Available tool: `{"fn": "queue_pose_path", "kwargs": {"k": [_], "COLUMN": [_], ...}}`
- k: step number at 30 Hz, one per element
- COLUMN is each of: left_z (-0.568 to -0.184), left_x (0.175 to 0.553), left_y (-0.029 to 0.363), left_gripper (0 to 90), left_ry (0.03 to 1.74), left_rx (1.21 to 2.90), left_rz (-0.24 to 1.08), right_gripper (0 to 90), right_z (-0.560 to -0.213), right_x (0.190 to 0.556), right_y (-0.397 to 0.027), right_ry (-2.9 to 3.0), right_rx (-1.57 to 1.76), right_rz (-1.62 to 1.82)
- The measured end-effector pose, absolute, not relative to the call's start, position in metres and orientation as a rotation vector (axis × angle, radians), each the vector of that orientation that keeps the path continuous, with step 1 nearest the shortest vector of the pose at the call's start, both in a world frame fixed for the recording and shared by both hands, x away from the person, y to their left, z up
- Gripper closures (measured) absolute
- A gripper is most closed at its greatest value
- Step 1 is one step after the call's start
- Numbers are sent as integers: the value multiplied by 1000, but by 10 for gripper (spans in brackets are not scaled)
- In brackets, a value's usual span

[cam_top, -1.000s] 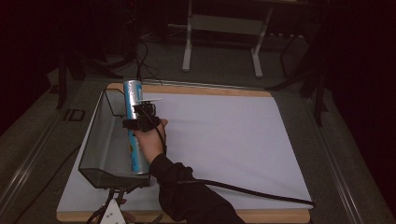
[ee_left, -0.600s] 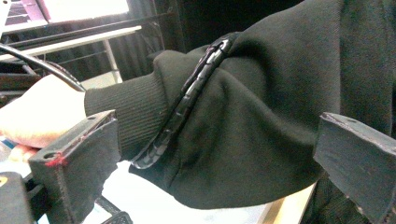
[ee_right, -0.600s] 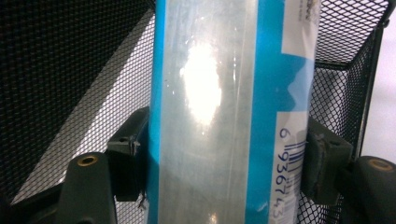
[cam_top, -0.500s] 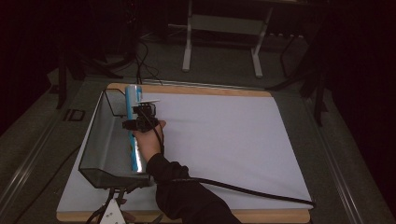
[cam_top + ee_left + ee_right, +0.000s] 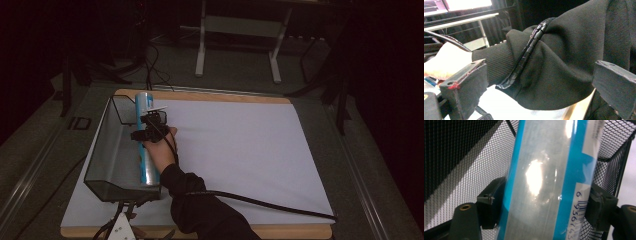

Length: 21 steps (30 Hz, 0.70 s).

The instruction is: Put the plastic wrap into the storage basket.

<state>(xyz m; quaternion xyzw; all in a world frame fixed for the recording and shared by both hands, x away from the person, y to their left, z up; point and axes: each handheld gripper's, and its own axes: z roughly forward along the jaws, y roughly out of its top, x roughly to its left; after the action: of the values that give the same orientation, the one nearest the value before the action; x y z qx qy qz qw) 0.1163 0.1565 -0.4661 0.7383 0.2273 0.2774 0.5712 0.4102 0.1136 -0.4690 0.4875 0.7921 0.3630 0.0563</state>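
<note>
The blue tube [image 5: 544,180] lies between the right gripper [image 5: 544,207]'s fingers [image 5: 490,206] — just opening (inside the mesh basket [image 5: 107,145]).

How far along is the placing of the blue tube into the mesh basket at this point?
Done: the blue tube lies inside the mesh basket, along its right wall. In hand: the right hand-held gripper straddles the tube and its jaws have just been opening, so the release is under way. Left: lift that hand-held gripper clear of the basket. The left hand-held gripper is open, idle near the sleeve.
</note>
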Motion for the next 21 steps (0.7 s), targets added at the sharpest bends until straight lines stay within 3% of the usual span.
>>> {"fn": "queue_pose_path", "kwargs": {"k": [7, 21], "left_z": [-466, -466], "left_x": [116, 116], "left_y": [157, 156], "left_gripper": [19, 18], "left_ry": [533, 533], "left_rx": [1730, 1732], "left_rz": [651, 645], "right_gripper": [160, 128], "right_z": [-463, -432], "right_x": [409, 396], "right_y": [114, 92], "right_ry": [2420, 2406], "right_rx": [1345, 1068], "right_rz": [1080, 1110]}}
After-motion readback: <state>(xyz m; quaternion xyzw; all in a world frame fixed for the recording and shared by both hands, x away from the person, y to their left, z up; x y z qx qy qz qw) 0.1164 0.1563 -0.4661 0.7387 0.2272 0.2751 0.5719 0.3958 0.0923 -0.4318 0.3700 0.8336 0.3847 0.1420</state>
